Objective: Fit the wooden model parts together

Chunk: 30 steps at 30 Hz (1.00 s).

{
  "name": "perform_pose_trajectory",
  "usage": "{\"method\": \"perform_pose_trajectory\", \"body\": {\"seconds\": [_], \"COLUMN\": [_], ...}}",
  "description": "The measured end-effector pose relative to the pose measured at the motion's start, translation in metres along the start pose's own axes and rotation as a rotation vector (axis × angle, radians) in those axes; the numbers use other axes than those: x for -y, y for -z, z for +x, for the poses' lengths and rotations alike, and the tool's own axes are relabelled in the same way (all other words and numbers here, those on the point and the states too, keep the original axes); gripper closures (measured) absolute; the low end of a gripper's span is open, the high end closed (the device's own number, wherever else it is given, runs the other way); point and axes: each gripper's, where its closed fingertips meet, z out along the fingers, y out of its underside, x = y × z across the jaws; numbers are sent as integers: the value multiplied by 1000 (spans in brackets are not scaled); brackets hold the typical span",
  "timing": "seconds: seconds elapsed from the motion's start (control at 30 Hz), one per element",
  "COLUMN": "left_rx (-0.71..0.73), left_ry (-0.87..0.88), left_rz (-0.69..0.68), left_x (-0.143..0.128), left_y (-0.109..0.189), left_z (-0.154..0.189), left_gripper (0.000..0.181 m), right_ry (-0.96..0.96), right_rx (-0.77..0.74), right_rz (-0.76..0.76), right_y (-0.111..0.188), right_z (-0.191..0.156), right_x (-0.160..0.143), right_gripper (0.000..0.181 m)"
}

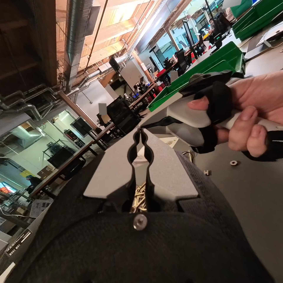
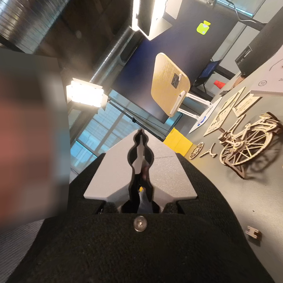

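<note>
My left gripper (image 1: 140, 129) is shut, its tips pressed together, and I see nothing between them. My right gripper (image 1: 141, 125) comes in from the right in a person's hand (image 1: 251, 116), also shut, with its tip touching the left gripper's tip. In its own view the right gripper (image 2: 141, 132) is shut above the table. A wooden bicycle model (image 2: 245, 145) lies on the grey table (image 2: 222, 206), with a loose small wheel (image 2: 196, 150), a curved part (image 2: 208, 152) and cut-out wooden sheets (image 2: 229, 113) near it.
Small wooden pieces lie on the table (image 1: 245, 206): a ring-shaped one (image 1: 233, 162), a notched one (image 1: 207, 172), and another in the right wrist view (image 2: 252, 236). Green bins (image 1: 206, 73) stand at the table's far side. A yellow box (image 2: 177, 142) stands past the wheel. The grippers are tip to tip, or close to it.
</note>
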Motion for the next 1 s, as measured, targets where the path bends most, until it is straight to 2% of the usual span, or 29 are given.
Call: {"method": "perform_pose_trajectory", "body": {"seconds": [0.2, 0.47, 0.87, 0.93, 1.0], "left_rx": [5, -28, -59, -94, -194], "left_ry": [21, 54, 55, 99, 188], "left_rz": [10, 17, 16, 19, 8], "left_x": [1, 0, -1, -1, -3], "left_y": [0, 0, -1, -2, -2], "left_z": [-3, 1, 7, 11, 20], "left_gripper": [181, 181, 181, 181, 181], "right_ry": [23, 6, 10, 50, 113], "right_rx": [-17, 32, 15, -5, -34], "right_rz": [16, -23, -56, -76, -135], "right_y": [5, 3, 5, 7, 15], "right_z": [4, -2, 1, 2, 5], "right_x": [7, 4, 2, 2, 0], "right_gripper": [180, 178, 181, 181, 181]}}
